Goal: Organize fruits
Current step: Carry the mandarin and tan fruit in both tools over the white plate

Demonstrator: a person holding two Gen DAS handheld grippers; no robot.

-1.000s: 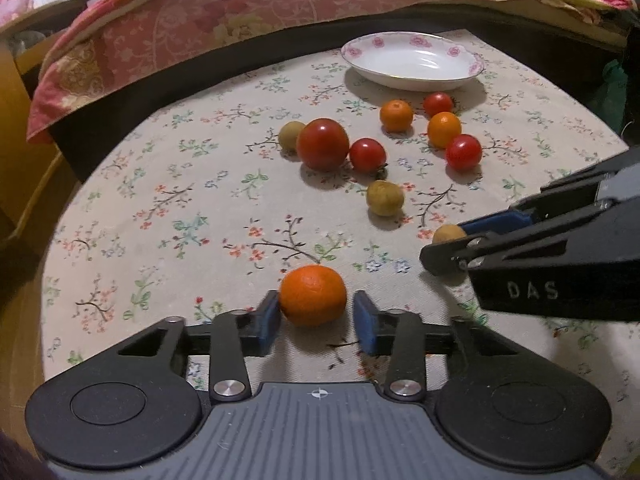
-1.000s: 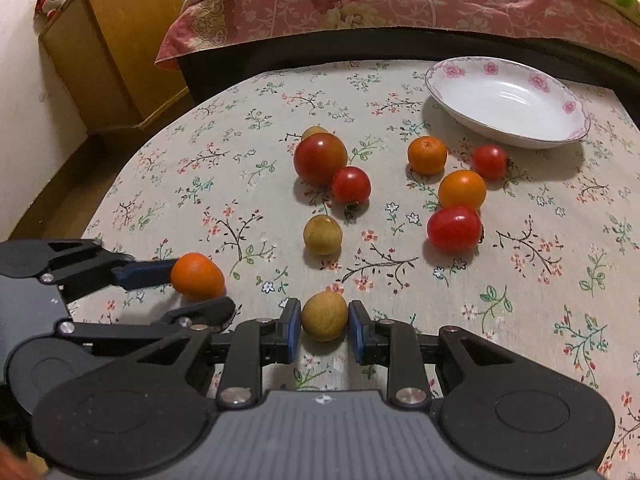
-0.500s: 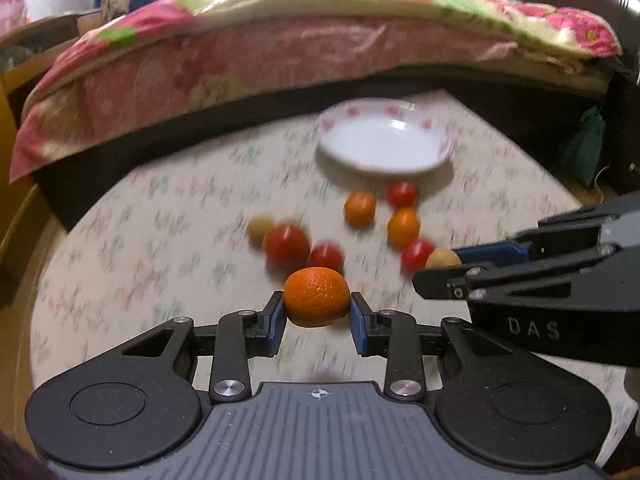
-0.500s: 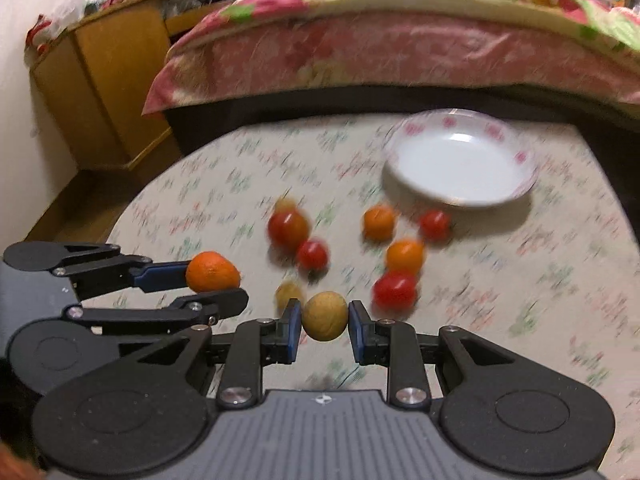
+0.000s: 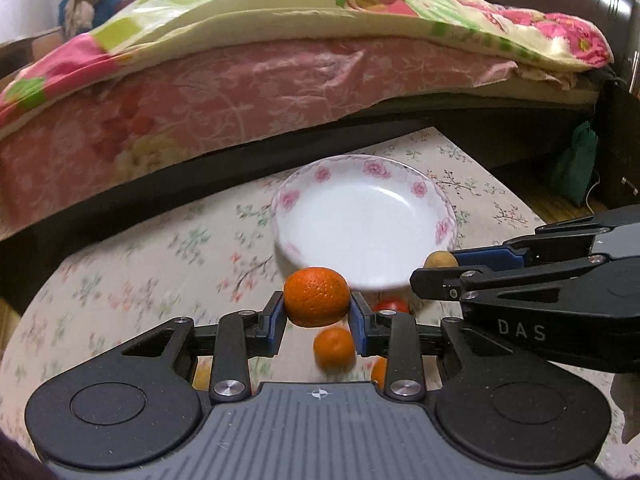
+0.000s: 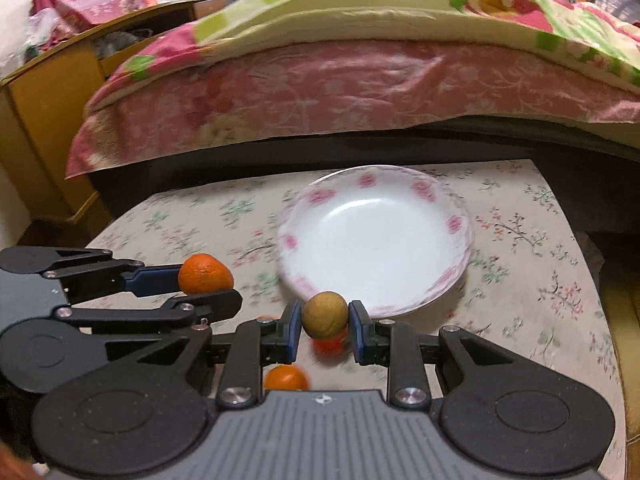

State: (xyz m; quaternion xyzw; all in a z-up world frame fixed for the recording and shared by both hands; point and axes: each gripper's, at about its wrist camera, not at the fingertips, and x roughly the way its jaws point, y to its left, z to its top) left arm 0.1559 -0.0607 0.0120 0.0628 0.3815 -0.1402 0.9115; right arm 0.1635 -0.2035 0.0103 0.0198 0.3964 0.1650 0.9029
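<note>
Pinching a mandarin (image 5: 317, 297) — long axis crosswise — left tongs (image 5: 317, 322); right tongs (image 6: 325, 330) squeeze a brown fruit (image 6: 324, 315).

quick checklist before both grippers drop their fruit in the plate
1. Left gripper jaws shut on the orange: ok.
2. Right gripper jaws shut on the tan fruit: ok.
3. Plate has nothing in it, room for both: ok.
4. Both fruits over the plate: not ok, they sit at or short of its near rim.
5. Grippers apart from each other: ok, side by side with a gap.
6. Height above the plate: cannot tell.
</note>
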